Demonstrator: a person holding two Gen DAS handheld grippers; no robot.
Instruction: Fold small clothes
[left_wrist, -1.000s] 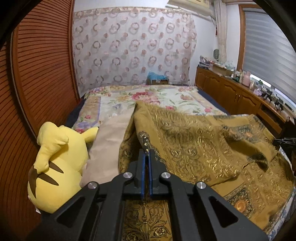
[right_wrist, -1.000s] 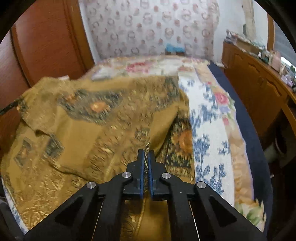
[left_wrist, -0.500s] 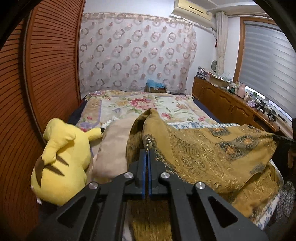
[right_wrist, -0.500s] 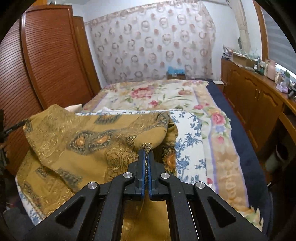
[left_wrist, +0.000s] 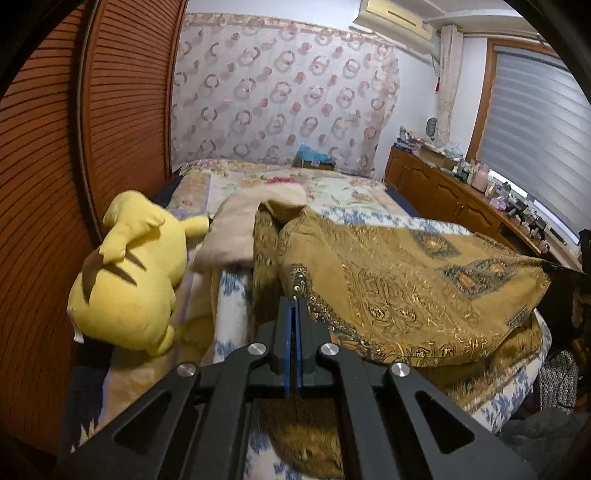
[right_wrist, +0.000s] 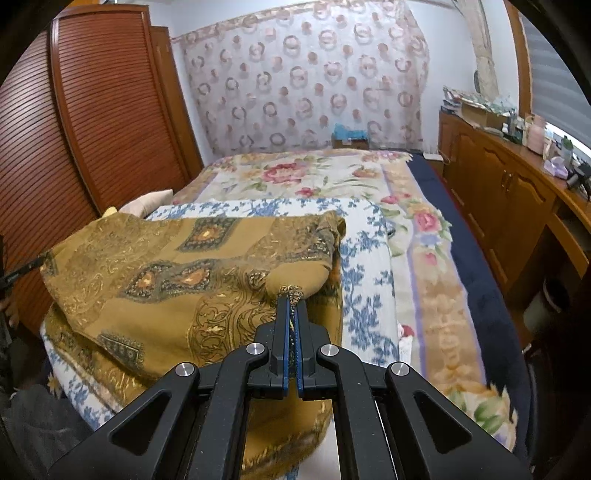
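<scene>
Stretching across the lower half of both views, a mustard-gold patterned cloth (left_wrist: 406, 280) lies lifted over the near end of the bed (right_wrist: 432, 280), held at two corners. In the left wrist view the left tool (left_wrist: 293, 301) sits at bottom centre with its blue-lined fingers pressed together on a dark-bordered edge of the cloth. In the right wrist view the right tool (right_wrist: 291, 301) is likewise clamped on a bunched hem of the same cloth (right_wrist: 166, 280), a strip of patterned fabric showing in the slit between its fingers. The fabric spans between the two tools and sags onto a white bedspread with blue flowers (right_wrist: 365, 266), which lies on a floral quilt with pink roses (right_wrist: 295, 173).

At the left of the left wrist view a yellow plush toy (left_wrist: 129, 273) lies on the bed beside a beige pillow (left_wrist: 236, 229). A louvred wooden wardrobe (right_wrist: 92, 110) fills the left side, a ring-patterned curtain (left_wrist: 284, 96) covers the far wall, and a wooden sideboard (right_wrist: 517, 192) crowded with small items runs along the right.
</scene>
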